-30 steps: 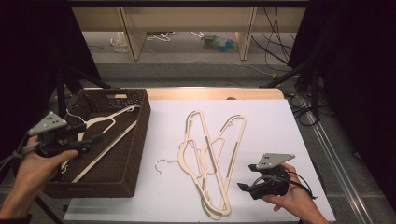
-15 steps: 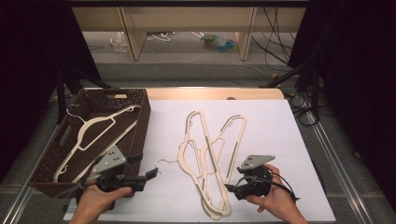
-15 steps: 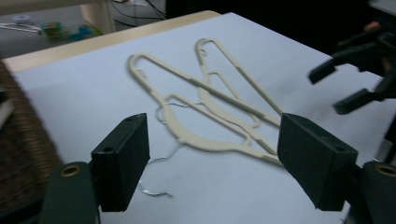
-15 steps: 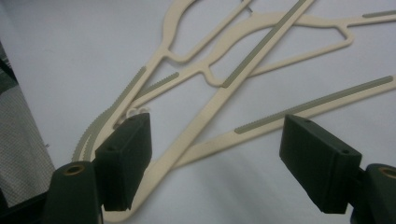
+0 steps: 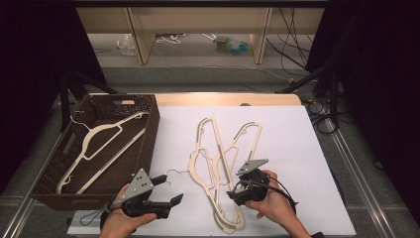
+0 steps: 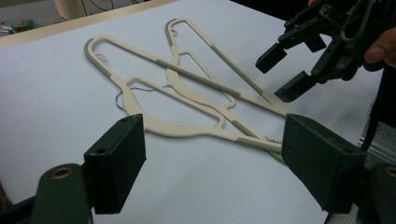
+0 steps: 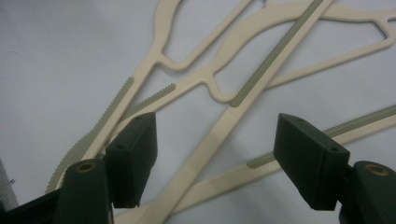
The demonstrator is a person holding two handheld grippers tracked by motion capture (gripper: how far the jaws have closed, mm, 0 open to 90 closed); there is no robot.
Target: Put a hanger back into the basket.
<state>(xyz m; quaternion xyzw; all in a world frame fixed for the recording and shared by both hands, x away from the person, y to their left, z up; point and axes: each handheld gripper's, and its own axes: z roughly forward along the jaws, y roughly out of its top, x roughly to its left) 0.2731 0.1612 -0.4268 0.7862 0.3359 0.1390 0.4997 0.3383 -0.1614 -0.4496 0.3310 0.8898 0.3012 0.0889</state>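
Cream plastic hangers (image 5: 220, 163) lie overlapped in a loose pile on the white sheet (image 5: 297, 139), just right of the brown wicker basket (image 5: 148, 129), which already holds one hanger (image 5: 101, 148) laid slantwise across its floor. We judge the work in hand to be moving the pile, one hanger at a time, into that basket.

Our right gripper (image 5: 233, 195) sits over the near end of the pile, on the side away from the basket. Its jaws have just been closing, yet in the right gripper view they stand apart, one on each side of a ribbed arm (image 7: 243, 100) of a hanger, with daylight on each side; the pads press on nothing. We take it that the jaws straddle that arm so that they can pinch it where the ribbing gives friction.

Our left gripper (image 5: 168, 191) is low over bare sheet between the basket's near corner and the pile, pointing toward the hangers. Its jaws have just been opening and hold nothing; in the left gripper view they frame the pile, with the right gripper (image 6: 287, 70) beyond it. We judge that it waits wide so that it can steady or take a hanger's free end once one lifts.

The hangers' wire hooks (image 5: 176, 172) and arms interlock, so pulling one may drag its neighbours.
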